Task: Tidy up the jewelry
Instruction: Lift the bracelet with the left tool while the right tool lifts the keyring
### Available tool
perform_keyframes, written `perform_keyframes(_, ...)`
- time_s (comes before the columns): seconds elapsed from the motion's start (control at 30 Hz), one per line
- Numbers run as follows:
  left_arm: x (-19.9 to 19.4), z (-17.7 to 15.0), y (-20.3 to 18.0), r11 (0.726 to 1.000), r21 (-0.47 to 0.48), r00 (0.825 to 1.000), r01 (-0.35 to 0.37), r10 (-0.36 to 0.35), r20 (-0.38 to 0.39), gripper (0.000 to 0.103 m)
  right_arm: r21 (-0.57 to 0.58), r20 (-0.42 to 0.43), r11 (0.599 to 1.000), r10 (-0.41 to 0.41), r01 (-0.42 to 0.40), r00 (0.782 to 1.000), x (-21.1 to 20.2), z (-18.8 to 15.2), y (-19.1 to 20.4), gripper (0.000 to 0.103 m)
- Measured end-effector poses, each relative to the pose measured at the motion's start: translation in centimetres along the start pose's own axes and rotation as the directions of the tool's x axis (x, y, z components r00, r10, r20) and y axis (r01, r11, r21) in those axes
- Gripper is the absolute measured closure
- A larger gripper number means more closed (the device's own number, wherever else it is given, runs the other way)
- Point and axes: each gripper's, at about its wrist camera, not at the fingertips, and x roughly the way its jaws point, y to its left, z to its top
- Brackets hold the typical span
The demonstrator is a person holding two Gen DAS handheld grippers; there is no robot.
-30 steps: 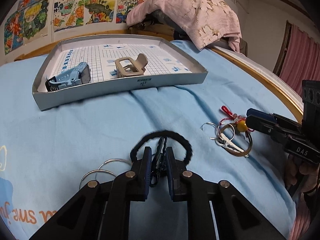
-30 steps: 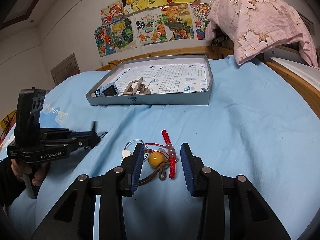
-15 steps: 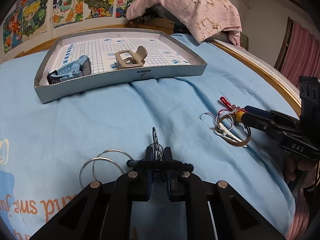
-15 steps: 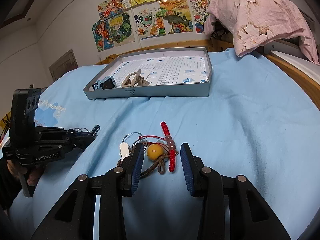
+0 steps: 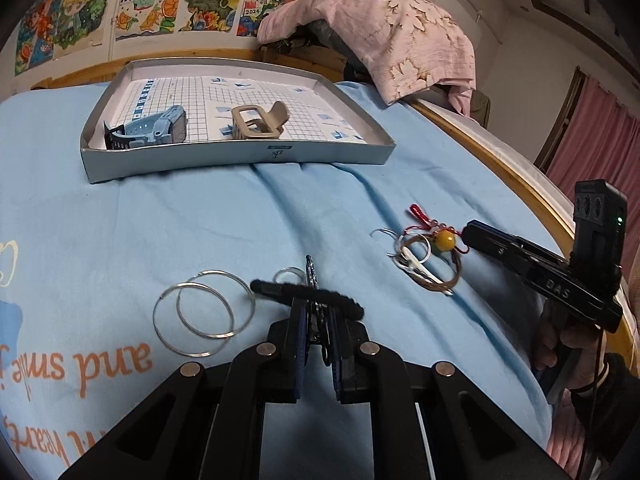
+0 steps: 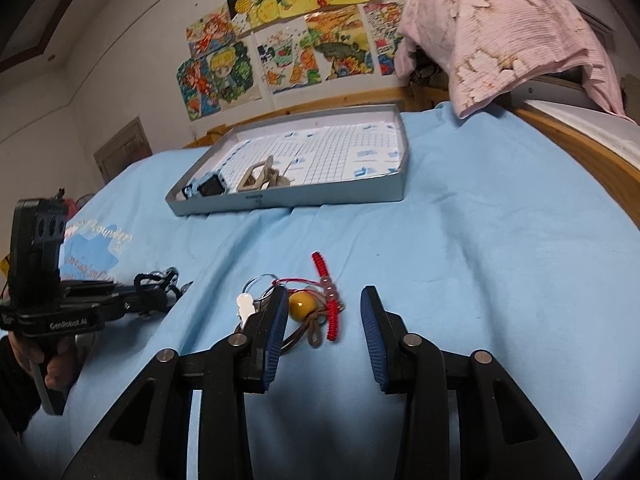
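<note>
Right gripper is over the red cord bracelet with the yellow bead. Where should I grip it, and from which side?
Judging by its pose, grip the yellow bead: it stands proud of the sheet, while the red cord bracelet lies flat. Come from above and slightly right; the right gripper, jaws closing, holds nothing yet, with the bead beside its left finger.

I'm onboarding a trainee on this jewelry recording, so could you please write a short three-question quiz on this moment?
1. True or false: the grey tray holds a blue watch and a beige hair clip.
2. What does the left claw grip? A) silver hoops B) black fuzzy hair tie C) yellow bead
3. Which colour of bead lies between the right claw's closing jaws?

Key: 1 true; 2 B; 3 yellow.
</note>
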Motion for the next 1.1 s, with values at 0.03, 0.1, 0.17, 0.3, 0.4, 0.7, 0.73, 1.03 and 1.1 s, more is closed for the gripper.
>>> perform_keyframes(0.03,0.0,-0.1,-0.2,1.0,0.002,1.0,0.0,0.0,-0.002,0.093,0.004,-0.001,1.0,-0.008,0.008,1.0,-0.1,0.0,-0.1,0.079)
perform_keyframes(0.1,-0.1,-0.2,-0.3,1.0,0.002,1.0,-0.001,0.001,-0.007,0.093,0.011,-0.009,1.0,-0.012,0.012,1.0,0.0,-0.1,-0.2,0.08)
perform_keyframes(0.17,-0.2,-0.3,-0.4,1.0,-0.001,1.0,0.001,-0.001,-0.012,0.093,0.015,-0.029,1.0,-0.02,0.021,0.999,0.3,-0.2,-0.4,0.08)
perform_keyframes(0.3,-0.4,-0.5,-0.7,1.0,-0.005,1.0,-0.001,0.0,-0.021,0.093,0.024,-0.06,1.0,-0.018,0.019,0.998,1.0,-0.2,-0.6,0.095)
perform_keyframes(0.4,-0.6,-0.6,-0.9,1.0,-0.01,0.999,-0.011,0.011,-0.033,0.093,0.034,-0.071,0.999,-0.016,0.018,0.997,1.2,-0.4,-0.8,0.099)
perform_keyframes(0.7,-1.8,-2.0,-1.4,0.998,-0.041,0.994,-0.052,0.048,-0.099,0.093,0.004,-0.013,1.0,-0.011,0.011,1.0,-0.3,-0.3,0.1,0.099)
perform_keyframes(0.73,-2.0,-2.2,-1.4,0.998,-0.046,0.994,-0.053,0.048,-0.102,0.093,0.003,-0.01,1.0,-0.007,0.007,1.0,-0.4,-0.3,0.3,0.099)
perform_keyframes(1.03,-4.3,-4.5,-2.3,0.996,-0.068,0.994,-0.066,0.059,-0.094,0.093,0.037,-0.034,0.999,0.032,-0.031,0.999,-2.3,-1.8,1.3,0.099)
perform_keyframes(1.1,-4.9,-5.1,-2.6,0.995,-0.079,0.995,-0.059,0.051,-0.091,0.093,0.052,-0.041,0.998,0.045,-0.043,0.998,-2.9,-2.3,1.7,0.099)
